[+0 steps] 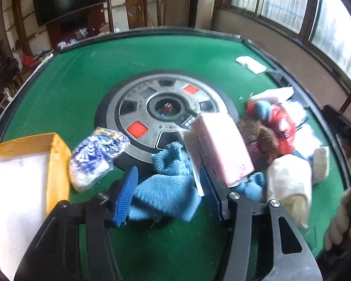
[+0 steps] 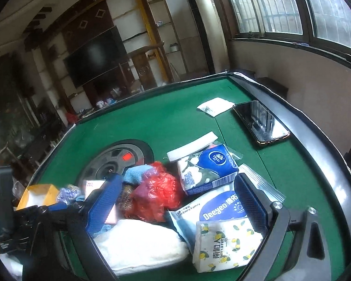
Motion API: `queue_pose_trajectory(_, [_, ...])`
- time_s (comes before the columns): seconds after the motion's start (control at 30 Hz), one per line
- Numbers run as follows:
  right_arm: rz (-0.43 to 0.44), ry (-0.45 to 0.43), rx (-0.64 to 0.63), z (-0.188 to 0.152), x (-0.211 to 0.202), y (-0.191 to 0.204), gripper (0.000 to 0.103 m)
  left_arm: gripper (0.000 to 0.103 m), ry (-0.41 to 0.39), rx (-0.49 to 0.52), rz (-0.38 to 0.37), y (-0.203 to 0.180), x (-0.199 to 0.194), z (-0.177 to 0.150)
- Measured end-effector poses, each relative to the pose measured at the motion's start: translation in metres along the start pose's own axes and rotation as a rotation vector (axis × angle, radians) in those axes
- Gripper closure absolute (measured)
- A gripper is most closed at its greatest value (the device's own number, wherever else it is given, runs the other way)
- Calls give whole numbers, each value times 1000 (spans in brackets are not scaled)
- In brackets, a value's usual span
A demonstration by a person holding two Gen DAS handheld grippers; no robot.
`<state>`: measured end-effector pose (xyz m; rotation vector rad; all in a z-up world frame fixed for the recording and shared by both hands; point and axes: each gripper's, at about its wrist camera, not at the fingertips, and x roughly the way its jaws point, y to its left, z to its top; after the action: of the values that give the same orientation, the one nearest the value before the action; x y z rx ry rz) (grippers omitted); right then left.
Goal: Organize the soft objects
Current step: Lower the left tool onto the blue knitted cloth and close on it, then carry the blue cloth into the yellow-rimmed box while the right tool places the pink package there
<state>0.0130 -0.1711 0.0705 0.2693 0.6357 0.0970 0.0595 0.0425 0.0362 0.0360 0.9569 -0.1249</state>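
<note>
While angled down, left gripper (image 1: 168,195) straddles cloth (image 1: 166,194).

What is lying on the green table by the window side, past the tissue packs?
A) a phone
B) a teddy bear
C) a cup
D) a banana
A: a dark phone with a shiny screen lies flat on the green table, beyond the tissue packs.

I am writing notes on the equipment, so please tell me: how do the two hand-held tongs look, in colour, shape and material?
Both tongs have black frames with silver screw heads. The left tongs carry two flat fingers with blue ribbed pads. The right tongs have the same blue pads, finely textured, on black angular arms with cut-out slots. No cables or markings show. At the right edge of the left view, a hand seems to wear a light glove.
</note>
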Motion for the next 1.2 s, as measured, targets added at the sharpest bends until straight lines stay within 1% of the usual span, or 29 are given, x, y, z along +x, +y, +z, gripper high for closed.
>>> queue_pose_trajectory(0.03, [-2, 2, -6, -2, 0, -1, 9, 77, 25, 14, 15, -3, 7, -1])
queue_pose_trajectory(0.07, [-2, 2, -10, -3, 1, 0, 9, 78, 42, 16, -3, -5, 9, -4])
queue_pose_trajectory(0.1, [-5, 2, -13, -3, 2, 0, 9, 78, 41, 7, -4, -6, 6, -6])
queue_pose_trajectory(0.23, [-15, 10, -9, -2, 5, 0, 9, 79, -1, -20, -35, -4, -24, -27])
queue_pose_trajectory(0.33, [-14, 19, -7, -3, 7, 1, 9, 76, -29, -46, -35, 2, -40, -40])
queue_pose_trajectory(0.4, [-22, 22, -16, -4, 8, 2, 9, 73, -21, -61, -43, 4, -38, -42])
queue_pose_trajectory(0.47, [-22, 28, -15, -6, 9, 2, 9, 70, 1, -71, -4, 5, -27, -43])
queue_pose_trajectory(0.5, [-21, 30, -14, -6, 9, 2, 9, 70, 13, -82, 3, 5, -22, -43])
queue_pose_trajectory(0.57, [-21, 31, -11, -6, 9, 1, 9, 70, 19, -103, -10, 6, -14, -44])
queue_pose_trajectory(0.63, [-22, 38, -7, -7, 11, 0, 9, 75, 23, -107, -22, 6, -14, -46])
queue_pose_trajectory(0.73, [-32, 49, -7, -9, 14, -2, 9, 76, -17, -140, -51, 12, -35, -50])
queue_pose_trajectory(0.9, [-41, 56, -7, -10, 17, -3, 9, 76, -142, -240, -121, 34, -95, -66])
queue_pose_trajectory(1.0, [-48, 47, -31, -11, 16, 2, 9, 76, -208, -283, -141, 49, -125, -82])
queue_pose_trajectory(1.1, [-49, 35, -86, -15, 14, 12, 9, 76, -236, -333, -168, 66, -138, -96])
queue_pose_trajectory(1.13, [-38, 34, -108, -16, 14, 17, 9, 76, -241, -347, -179, 70, -139, -99])
queue_pose_trajectory(1.2, [-7, 69, -113, -16, 12, 25, 9, 76, -248, -364, -193, 77, -143, -106])
